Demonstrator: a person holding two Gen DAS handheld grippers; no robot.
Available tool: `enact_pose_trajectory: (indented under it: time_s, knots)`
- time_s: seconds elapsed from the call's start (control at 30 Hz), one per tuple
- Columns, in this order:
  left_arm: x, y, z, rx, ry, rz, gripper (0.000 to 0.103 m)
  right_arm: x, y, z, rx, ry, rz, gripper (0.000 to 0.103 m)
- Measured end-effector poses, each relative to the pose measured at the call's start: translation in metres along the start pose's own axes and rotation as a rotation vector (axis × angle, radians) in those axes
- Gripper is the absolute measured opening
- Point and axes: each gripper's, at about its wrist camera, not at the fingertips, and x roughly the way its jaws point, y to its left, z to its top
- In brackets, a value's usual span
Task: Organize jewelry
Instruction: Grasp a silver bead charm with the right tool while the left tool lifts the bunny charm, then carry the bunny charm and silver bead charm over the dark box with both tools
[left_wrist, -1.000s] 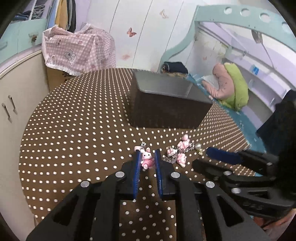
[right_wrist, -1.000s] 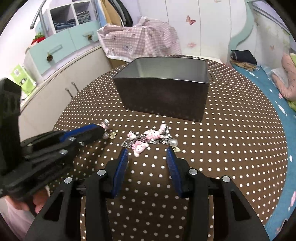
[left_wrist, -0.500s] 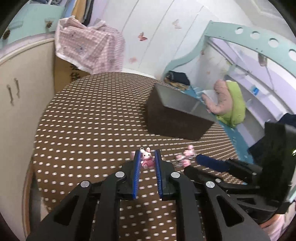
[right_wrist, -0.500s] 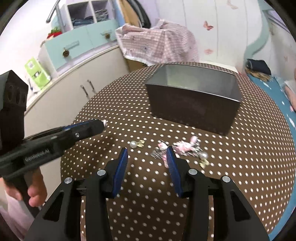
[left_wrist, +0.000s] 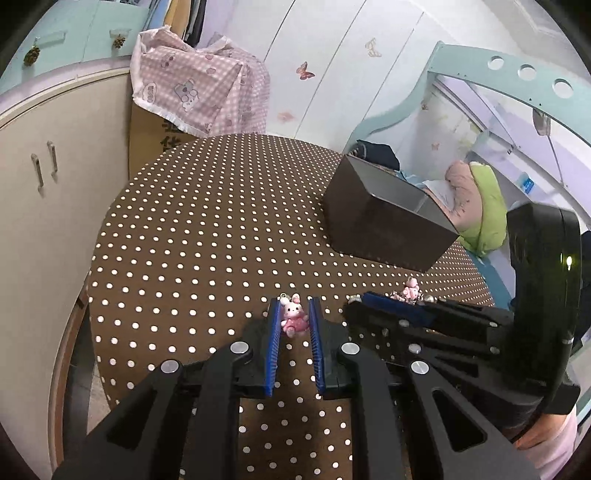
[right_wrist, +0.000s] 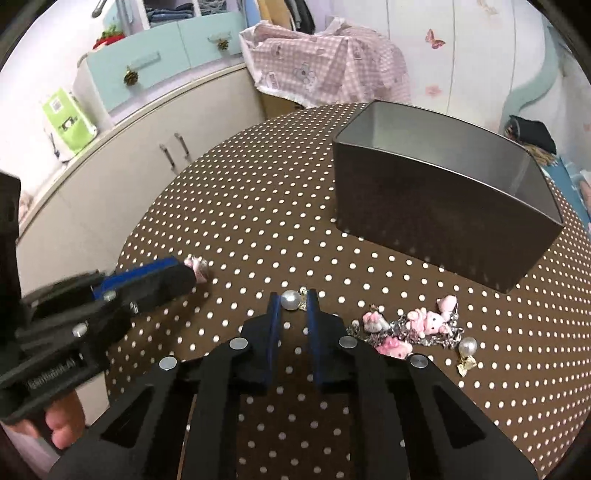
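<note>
Both grippers loaded, box ahead

We hold the pearl earring (right_wrist: 290, 299) in the right gripper (right_wrist: 291, 314), whose fingers have just been closing onto it; the left gripper (left_wrist: 294, 321) pinches the pink bunny charm (left_wrist: 293, 315). We should carry each level over the open box (right_wrist: 448, 206) on the desk (right_wrist: 258, 229), then release low inside.

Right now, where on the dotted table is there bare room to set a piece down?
Bare cloth spreads left of the grey box, toward the cabinet-side table edge. It is crowded in front of the box: the charm pile, a loose pearl earring, and both claws working there.
</note>
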Motion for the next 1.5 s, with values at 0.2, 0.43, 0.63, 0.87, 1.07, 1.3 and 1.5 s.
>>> enact_pose_trajectory:
  time_s: [0.2, 0.43, 0.63, 0.87, 1.07, 1.3, 1.5]
  knots:
    - [-0.001, -0.003, 0.001, 0.014, -0.001, -0.014, 0.014, -0.002, 0.006, -0.003, 0.016, -0.001, -0.021, 0.011]
    - [-0.003, -0.013, 0.006, 0.057, -0.025, -0.011, 0.014, -0.013, -0.003, -0.008, 0.061, -0.021, -0.028, 0.011]
    - [-0.009, -0.025, 0.016, 0.085, -0.057, -0.002, 0.014, -0.029, -0.012, -0.007, 0.082, -0.057, -0.038, 0.011]
    - [-0.009, -0.046, 0.026, 0.130, -0.083, 0.002, 0.014, -0.050, -0.033, -0.004, 0.114, -0.102, -0.048, 0.011]
    - [-0.010, -0.070, 0.035, 0.176, -0.109, -0.020, 0.014, -0.065, -0.053, -0.001, 0.161, -0.137, -0.066, 0.011]
    - [-0.012, -0.100, 0.060, 0.241, -0.157, -0.050, 0.014, -0.087, -0.071, 0.011, 0.181, -0.201, -0.104, 0.011]
    - [-0.003, -0.121, 0.080, 0.282, -0.172, -0.049, 0.014, -0.099, -0.087, 0.028, 0.192, -0.251, -0.141, 0.011]
